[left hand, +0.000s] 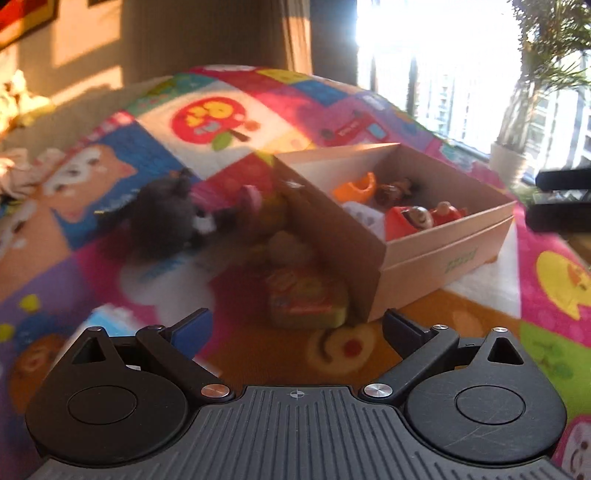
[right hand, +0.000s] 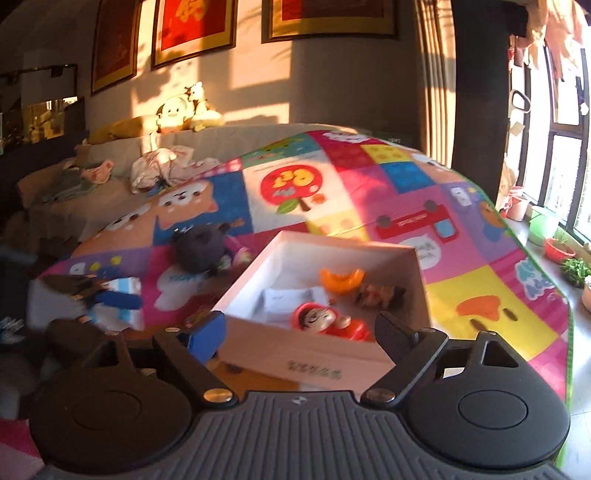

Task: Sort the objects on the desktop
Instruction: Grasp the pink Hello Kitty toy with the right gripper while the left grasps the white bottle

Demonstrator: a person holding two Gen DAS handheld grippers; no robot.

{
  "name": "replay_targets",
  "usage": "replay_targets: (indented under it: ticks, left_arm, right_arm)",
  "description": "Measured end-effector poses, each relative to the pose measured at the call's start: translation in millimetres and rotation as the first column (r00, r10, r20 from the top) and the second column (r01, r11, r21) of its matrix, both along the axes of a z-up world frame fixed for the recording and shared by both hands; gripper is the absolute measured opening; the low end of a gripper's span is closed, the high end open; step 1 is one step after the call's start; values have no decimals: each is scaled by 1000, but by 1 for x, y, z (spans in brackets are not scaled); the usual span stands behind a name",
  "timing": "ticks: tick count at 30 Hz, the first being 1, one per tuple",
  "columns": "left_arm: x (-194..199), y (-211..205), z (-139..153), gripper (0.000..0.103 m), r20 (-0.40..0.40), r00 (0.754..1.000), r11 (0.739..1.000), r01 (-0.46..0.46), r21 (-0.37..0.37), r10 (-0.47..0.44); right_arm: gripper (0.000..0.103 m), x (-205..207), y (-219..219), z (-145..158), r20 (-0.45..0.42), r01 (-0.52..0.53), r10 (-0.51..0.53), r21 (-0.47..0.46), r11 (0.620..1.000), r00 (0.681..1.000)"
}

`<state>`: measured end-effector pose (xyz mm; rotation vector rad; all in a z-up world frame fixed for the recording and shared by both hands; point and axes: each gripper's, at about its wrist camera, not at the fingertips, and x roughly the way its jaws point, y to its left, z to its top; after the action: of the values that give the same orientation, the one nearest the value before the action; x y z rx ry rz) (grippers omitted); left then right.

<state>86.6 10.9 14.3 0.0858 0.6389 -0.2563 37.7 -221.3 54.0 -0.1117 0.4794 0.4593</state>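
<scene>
Left gripper (left hand: 295, 325): jaws spread wide, nothing between them, over the colourful play mat (left hand: 561, 280).
Right gripper (right hand: 301, 334): released, empty, at the cardboard box (right hand: 317, 363) near wall.
Box contents: red doll figure (right hand: 328, 321), orange cup-shaped toy (right hand: 341, 278), brown figure (right hand: 380, 293).
Outside box: dark plush toy (left hand: 162, 214), yellow-green snack packet (left hand: 306, 301) beside the box wall.

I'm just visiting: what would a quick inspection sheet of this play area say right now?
Surface: colourful cartoon mat, spread flat.
Job's things: cardboard box holds a red figure, orange piece, brown toy. On the mat beside it: dark plush, yellow-green pack.
Clutter: clothes behind the mat.
Grippers: left gripper open, empty; right gripper open, empty, at the box.
Cables: nothing seen.
Surroundings: framed pictures, window, plants.
</scene>
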Motion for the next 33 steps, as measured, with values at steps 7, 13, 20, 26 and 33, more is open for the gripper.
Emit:
replay_targets:
  ticks: [7, 13, 20, 26, 33]
  left_arm:
    - [23, -23, -15, 81, -16, 995, 991, 100, 91, -99]
    - [19, -8, -16, 61, -12, 998, 993, 55, 100, -54]
    - [30, 0, -11, 81, -3, 1000, 996, 3, 85, -3]
    - [37, 0, -12, 62, -23, 999, 996, -39, 81, 41]
    - [-33, -21, 5, 67, -55, 983, 985, 172, -22, -173]
  right_arm:
    - [90, -5, 1, -9, -52, 1, -2, -28, 1000, 999]
    - [95, -3, 0, -13, -57, 9, -12, -41, 999, 998]
    - [98, -2, 10, -17, -77, -14, 13, -8, 1000, 997]
    - [98, -7, 9, -19, -83, -1, 1, -8, 1000, 997]
    - [99, -6, -2, -19, -85, 18, -19, -9, 1000, 996]
